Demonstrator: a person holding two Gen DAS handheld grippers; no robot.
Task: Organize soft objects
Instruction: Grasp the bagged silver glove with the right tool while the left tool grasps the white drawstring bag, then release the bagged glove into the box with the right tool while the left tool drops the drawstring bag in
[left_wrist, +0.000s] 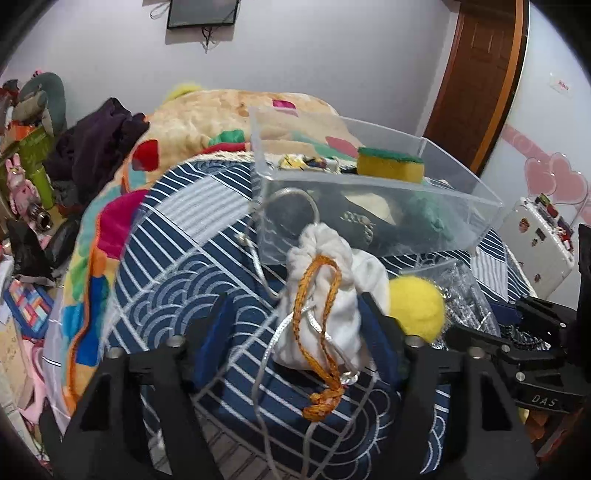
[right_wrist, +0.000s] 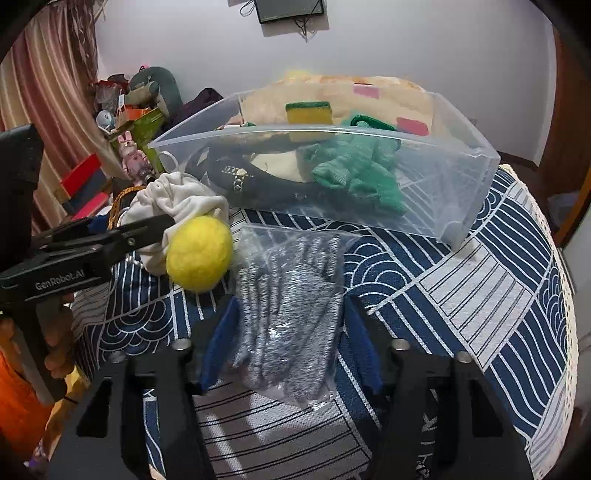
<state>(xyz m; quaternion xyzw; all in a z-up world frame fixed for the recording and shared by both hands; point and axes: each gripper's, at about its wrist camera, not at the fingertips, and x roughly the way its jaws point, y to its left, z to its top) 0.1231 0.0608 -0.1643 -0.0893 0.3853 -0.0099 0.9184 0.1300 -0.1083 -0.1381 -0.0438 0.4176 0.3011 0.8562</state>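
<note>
A white drawstring pouch (left_wrist: 325, 295) with an orange cord lies on the blue patterned cloth between the fingers of my left gripper (left_wrist: 295, 317), which is open around it. The pouch also shows in the right wrist view (right_wrist: 177, 199). A yellow felt ball (left_wrist: 417, 306) (right_wrist: 199, 253) lies beside it. My right gripper (right_wrist: 290, 325) is open around a clear bag of grey knit gloves (right_wrist: 291, 306). Behind them stands a clear plastic bin (left_wrist: 369, 221) (right_wrist: 424, 192) holding a yellow-green sponge (right_wrist: 308, 112), a green knit item (right_wrist: 354, 173) and a black strap.
A bright patchwork blanket (left_wrist: 207, 122) and dark clothes (left_wrist: 96, 144) lie behind the bin. Cluttered shelves with toys stand at the left (right_wrist: 129, 122). A brown door (left_wrist: 476, 74) is at the back right. The other gripper (left_wrist: 517, 332) shows at the right of the left wrist view.
</note>
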